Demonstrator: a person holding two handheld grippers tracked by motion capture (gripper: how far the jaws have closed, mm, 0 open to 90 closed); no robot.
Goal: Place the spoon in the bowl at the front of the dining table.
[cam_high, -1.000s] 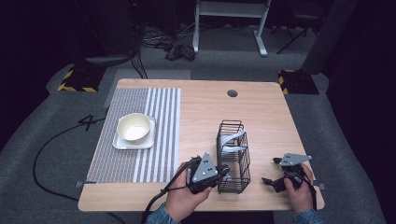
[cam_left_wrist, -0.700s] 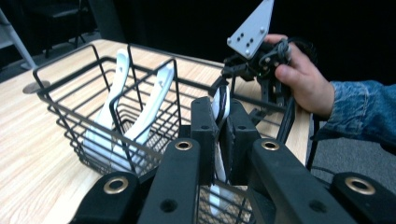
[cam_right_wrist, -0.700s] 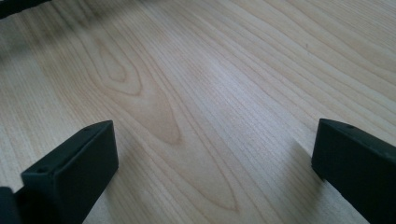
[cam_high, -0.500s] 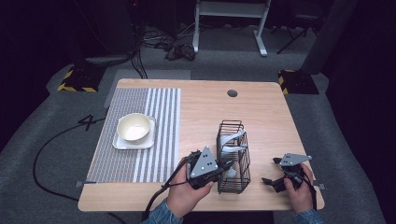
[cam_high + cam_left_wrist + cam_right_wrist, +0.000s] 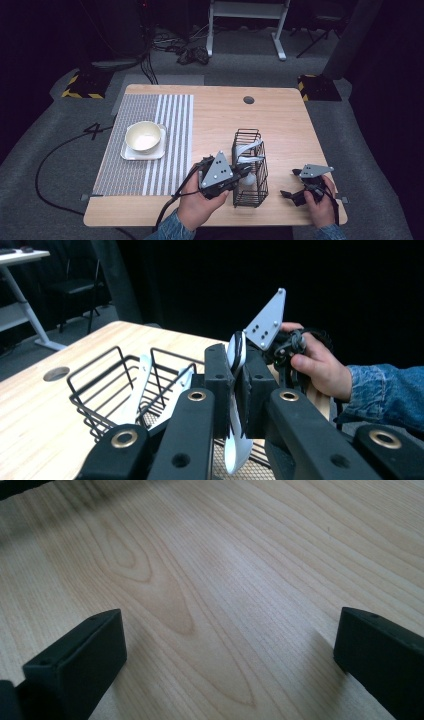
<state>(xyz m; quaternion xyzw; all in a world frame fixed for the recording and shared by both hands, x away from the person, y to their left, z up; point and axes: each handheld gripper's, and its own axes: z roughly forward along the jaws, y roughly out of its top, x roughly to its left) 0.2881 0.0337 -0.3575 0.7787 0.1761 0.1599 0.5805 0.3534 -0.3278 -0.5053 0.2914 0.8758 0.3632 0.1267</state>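
Hands: both come in at the near edge of the counter, denim cuffs showing, one gripper each.
Left gripper: pretty much up against the wire basket's near-left side, grey three-cornered plate on top. In the left gripper view its fingers are squeezed together on a white spoon, pinched about mid-handle, with one end poking up above the pads and the other hanging down below.
Right gripper: low over bare wood at the near right corner, off to the right of the basket and not touching it. The right gripper view has its fingers wide apart with just wood grain between them, nothing held.
Wire basket: black, narrow and tall-ish, standing on the near middle of the counter between the two grippers. A couple more white utensils lean inside it; can't tell exactly what they are from the high view.
Placemat: grey and white striped, covering the left part of the counter.
Bowl: cream coloured, sitting on a small white square plate on the placemat, well apart from the basket.
Cable hole: dark round hole near the far edge.
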